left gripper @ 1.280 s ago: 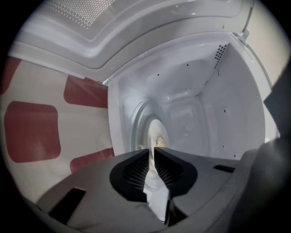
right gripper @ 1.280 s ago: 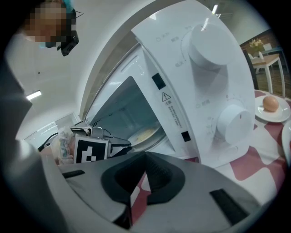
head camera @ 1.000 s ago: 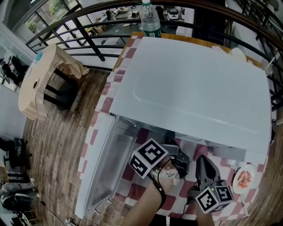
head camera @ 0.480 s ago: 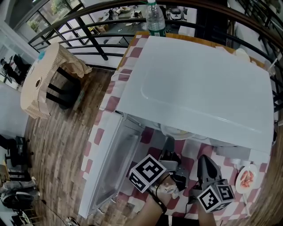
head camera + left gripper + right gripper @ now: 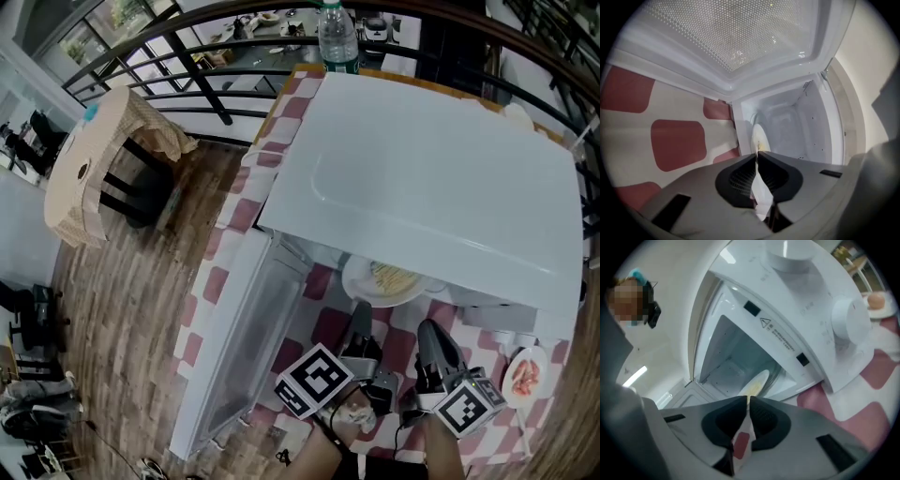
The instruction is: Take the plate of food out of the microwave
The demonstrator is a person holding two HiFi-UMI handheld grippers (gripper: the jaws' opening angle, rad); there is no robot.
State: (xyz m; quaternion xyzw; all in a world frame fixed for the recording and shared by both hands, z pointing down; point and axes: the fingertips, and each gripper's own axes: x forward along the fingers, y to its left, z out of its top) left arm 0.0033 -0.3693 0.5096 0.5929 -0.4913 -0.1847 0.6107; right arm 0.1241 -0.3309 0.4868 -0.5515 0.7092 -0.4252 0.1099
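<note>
Checkered tablecloth [image 5: 323,330], open microwave [image 5: 422,187], left gripper [image 5: 360,312] clamping plate [image 5: 389,281] rim, right gripper [image 5: 427,328] closed, empty

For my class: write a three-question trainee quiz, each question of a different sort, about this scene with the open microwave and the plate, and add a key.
1. True or false: the door of the microwave is closed.
2. Which tool grips the rim of the plate of food? A: left tool. B: right tool. C: neither.
3. In the head view, what stands at the table's far edge, behind the microwave?

Key
1. False: the door is swung wide open.
2. A. The right tool is shut on nothing.
3. A water bottle.
</note>
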